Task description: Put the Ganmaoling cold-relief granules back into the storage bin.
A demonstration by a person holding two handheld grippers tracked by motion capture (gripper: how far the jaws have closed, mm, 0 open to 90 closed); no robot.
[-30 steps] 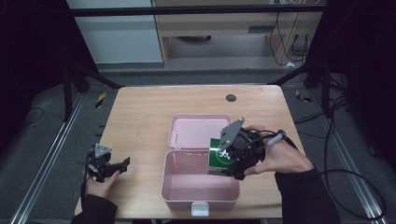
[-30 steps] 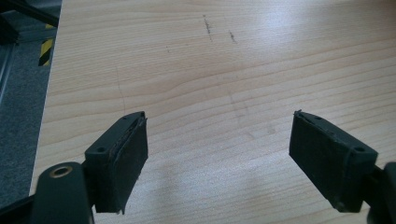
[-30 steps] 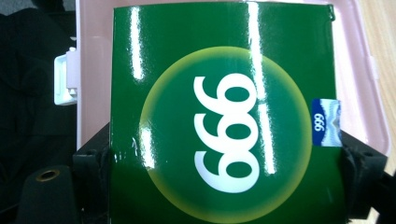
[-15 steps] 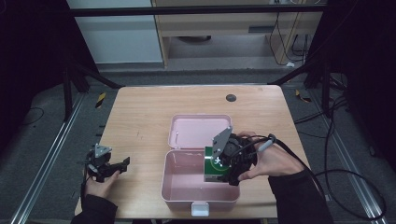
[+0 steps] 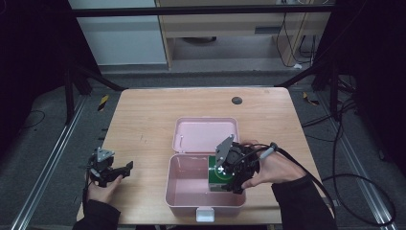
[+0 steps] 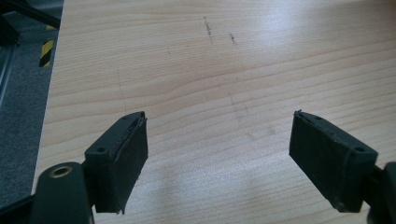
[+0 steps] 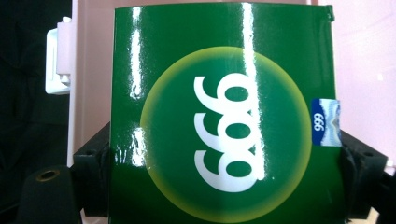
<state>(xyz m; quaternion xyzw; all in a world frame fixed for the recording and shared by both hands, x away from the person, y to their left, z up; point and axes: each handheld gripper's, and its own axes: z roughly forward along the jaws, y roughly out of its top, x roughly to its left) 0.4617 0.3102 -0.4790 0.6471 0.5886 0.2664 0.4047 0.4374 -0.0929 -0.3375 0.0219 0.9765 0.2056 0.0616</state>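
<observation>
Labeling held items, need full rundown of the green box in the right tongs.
The green box is a glossy carton, apparently printed card, with a yellow-rimmed circle holding white "999" digits and a small blue "999" seal on one edge. The right tongs clamp it on two opposite sides. In the high view it sits over the right end of the open pink case; whether it touches the case floor cannot be told.

Lab-like recording space, dark frame struts around wooden table, loose floor cables

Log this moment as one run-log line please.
right gripper: shut on glossy green box, inside open pink plastic case | left gripper: open, idle over wooden table
</observation>
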